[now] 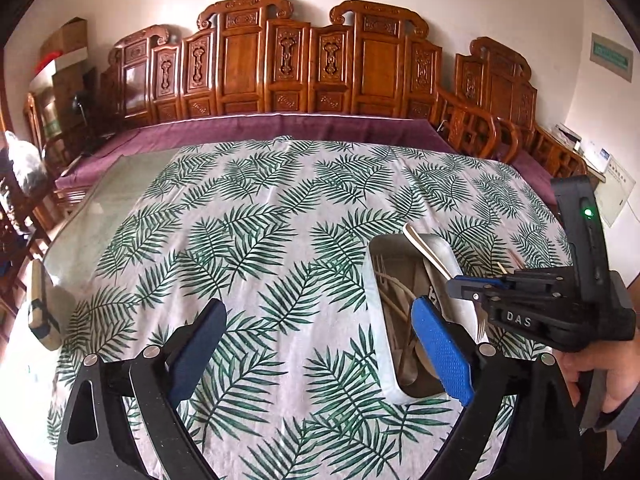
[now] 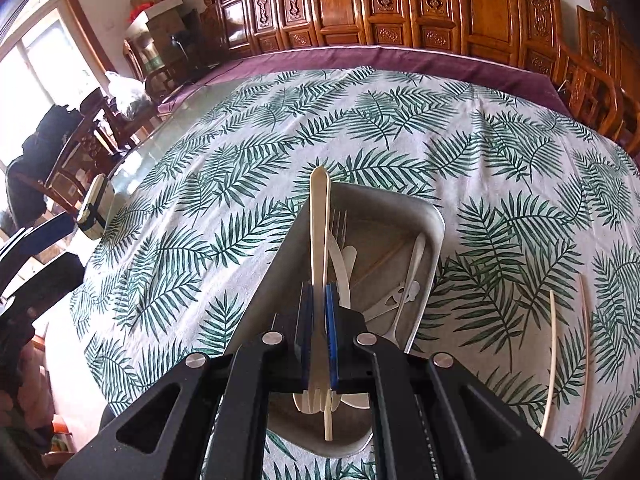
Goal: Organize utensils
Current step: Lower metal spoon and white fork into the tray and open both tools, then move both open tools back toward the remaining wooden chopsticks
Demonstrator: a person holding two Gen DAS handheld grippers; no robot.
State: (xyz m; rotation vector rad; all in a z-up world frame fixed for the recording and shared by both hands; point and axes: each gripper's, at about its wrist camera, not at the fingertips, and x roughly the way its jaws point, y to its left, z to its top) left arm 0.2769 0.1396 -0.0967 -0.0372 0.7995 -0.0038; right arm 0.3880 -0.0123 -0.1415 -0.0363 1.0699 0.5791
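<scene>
My right gripper (image 2: pixel 319 332) is shut on a cream plastic fork (image 2: pixel 319 216), held by its middle above the metal tray (image 2: pixel 400 208), handle pointing away. The tray holds several utensils, among them a metal fork (image 2: pixel 339 220) and a spoon (image 2: pixel 412 268). In the left wrist view the same tray (image 1: pixel 440 248) lies to the right, with the right gripper (image 1: pixel 460 280) over it holding the cream fork (image 1: pixel 424 252). My left gripper (image 1: pixel 316 344) is open and empty above the leaf-print tablecloth, left of the tray.
Two chopsticks (image 2: pixel 554 360) lie on the cloth right of the tray. A small strapped box (image 2: pixel 94 208) sits at the table's left edge, also in the left wrist view (image 1: pixel 40 312). Carved wooden chairs (image 1: pixel 304 68) line the far side.
</scene>
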